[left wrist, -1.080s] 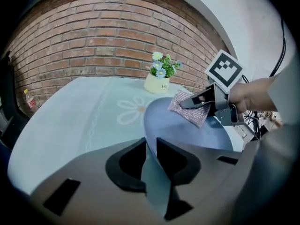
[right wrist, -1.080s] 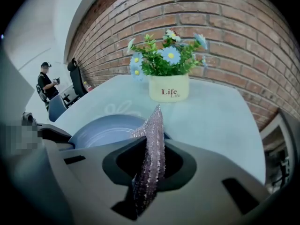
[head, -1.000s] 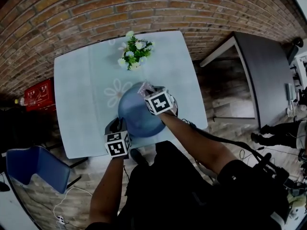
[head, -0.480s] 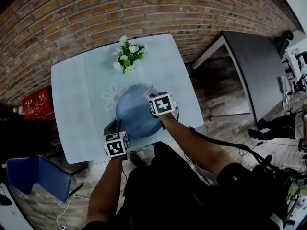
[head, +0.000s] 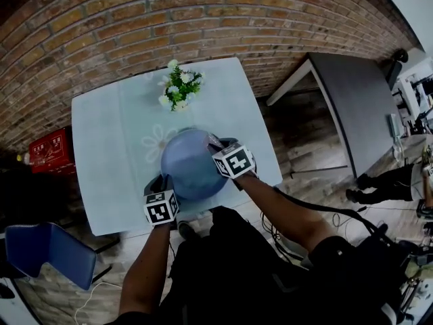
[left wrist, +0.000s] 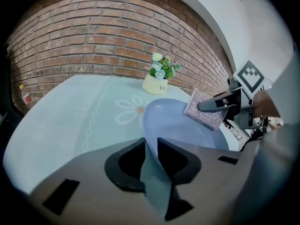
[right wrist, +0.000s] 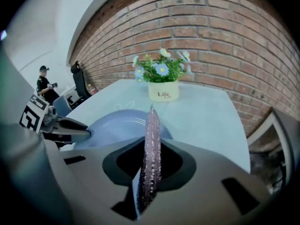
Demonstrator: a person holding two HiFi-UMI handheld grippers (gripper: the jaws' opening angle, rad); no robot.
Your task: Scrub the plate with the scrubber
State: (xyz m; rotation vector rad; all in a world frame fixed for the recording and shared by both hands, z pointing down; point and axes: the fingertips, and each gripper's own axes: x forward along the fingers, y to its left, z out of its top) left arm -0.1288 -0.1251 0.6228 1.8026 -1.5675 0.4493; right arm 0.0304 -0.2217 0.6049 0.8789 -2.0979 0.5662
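A blue plate (head: 191, 162) is held tilted above the near part of the pale table (head: 108, 147). My left gripper (head: 164, 185) is shut on its near rim; the rim runs between the jaws in the left gripper view, plate (left wrist: 176, 123). My right gripper (head: 218, 145) is shut on a glittery pink scrubber (left wrist: 206, 110), which rests against the plate's right side. In the right gripper view the scrubber (right wrist: 151, 149) stands edge-on between the jaws, with the plate (right wrist: 115, 128) behind it.
A white pot of flowers (head: 177, 90) stands at the table's far side, pot (right wrist: 163, 90). A brick wall (head: 169, 19) runs behind. A blue chair (head: 47, 254) is at lower left, a dark desk (head: 352, 107) at right. A person (right wrist: 45, 86) stands far off.
The plate and both grippers have shifted slightly toward me and left in the head view. The right gripper with the scrubber has slid a little down the plate's right side.
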